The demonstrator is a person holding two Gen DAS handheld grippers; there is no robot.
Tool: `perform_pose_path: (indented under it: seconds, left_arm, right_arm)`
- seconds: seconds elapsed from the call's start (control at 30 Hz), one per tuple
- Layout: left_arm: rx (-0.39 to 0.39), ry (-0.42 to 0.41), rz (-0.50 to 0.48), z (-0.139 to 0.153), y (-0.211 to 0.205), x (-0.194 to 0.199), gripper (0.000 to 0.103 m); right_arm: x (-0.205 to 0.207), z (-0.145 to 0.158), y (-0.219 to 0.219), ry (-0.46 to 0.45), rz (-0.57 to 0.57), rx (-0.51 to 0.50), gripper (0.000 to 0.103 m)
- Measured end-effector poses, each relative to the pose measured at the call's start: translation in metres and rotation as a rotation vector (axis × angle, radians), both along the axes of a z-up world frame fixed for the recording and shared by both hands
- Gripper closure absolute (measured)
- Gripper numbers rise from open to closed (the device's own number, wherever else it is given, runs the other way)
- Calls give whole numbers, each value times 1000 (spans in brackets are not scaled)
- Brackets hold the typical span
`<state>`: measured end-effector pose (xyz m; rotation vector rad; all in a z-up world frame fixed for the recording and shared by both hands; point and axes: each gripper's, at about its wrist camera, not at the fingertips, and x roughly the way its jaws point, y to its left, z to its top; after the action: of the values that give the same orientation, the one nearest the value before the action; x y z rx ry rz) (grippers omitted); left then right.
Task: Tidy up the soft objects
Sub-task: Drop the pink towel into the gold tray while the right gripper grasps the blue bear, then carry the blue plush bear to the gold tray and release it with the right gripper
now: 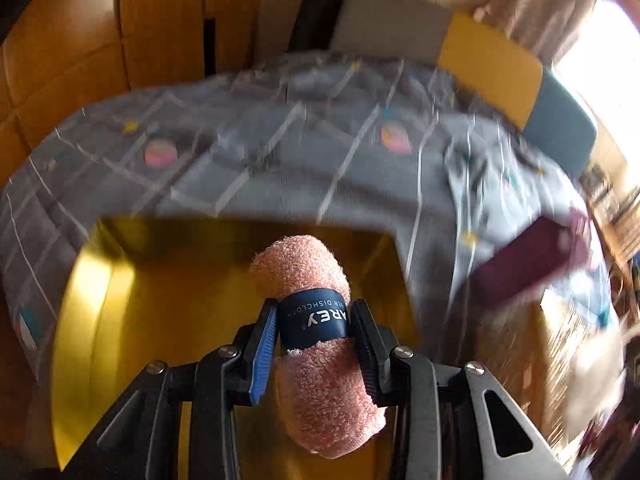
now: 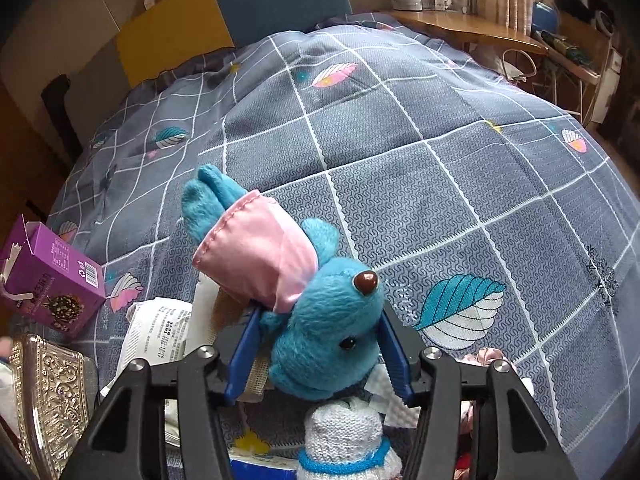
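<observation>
In the left wrist view my left gripper (image 1: pixel 314 308) is shut on a rolled pink dishcloth (image 1: pixel 298 264), its pads pressing the navy paper band around the roll. The roll hangs over the inside of a yellow box (image 1: pixel 160 320) that stands against the grey checked bedcover (image 1: pixel 280 152). In the right wrist view my right gripper (image 2: pixel 320 316) has both blue pads against the head of a blue plush toy (image 2: pixel 256 256) in a pink dress. The toy lies on the bedcover (image 2: pixel 440 160), legs pointing away.
Near my right gripper lie a white knit piece with a blue band (image 2: pixel 344 440), a printed packet (image 2: pixel 164 328), a purple carton (image 2: pixel 52 276), a clear embossed tray (image 2: pixel 52 392) and a pink scrunchie (image 2: pixel 484 356). A maroon object (image 1: pixel 524 264) lies beside the yellow box. A wooden desk (image 2: pixel 460 26) stands behind the bed.
</observation>
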<state>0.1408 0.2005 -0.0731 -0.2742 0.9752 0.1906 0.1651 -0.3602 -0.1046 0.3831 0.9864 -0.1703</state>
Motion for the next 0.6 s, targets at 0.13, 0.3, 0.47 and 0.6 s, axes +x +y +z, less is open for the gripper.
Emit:
perform_pose_path:
  seconds: [0.13, 0.3, 0.47, 0.6]
  left_arm:
    - [-29, 36, -56, -27, -17, -12, 61]
    - [10, -14, -125, -22, -30, -31, 30]
    - [23, -39, -127, -12, -31, -47, 30]
    - [23, -70, -137, 0, -31, -58, 30]
  right_arm:
    - [-2, 5, 2, -27, 9, -14, 54]
    - [-7, 11, 1, -65, 16, -1, 57]
    - [-11, 12, 4, -62, 22, 58, 61]
    - [-18, 22, 8, -87, 28, 122, 61]
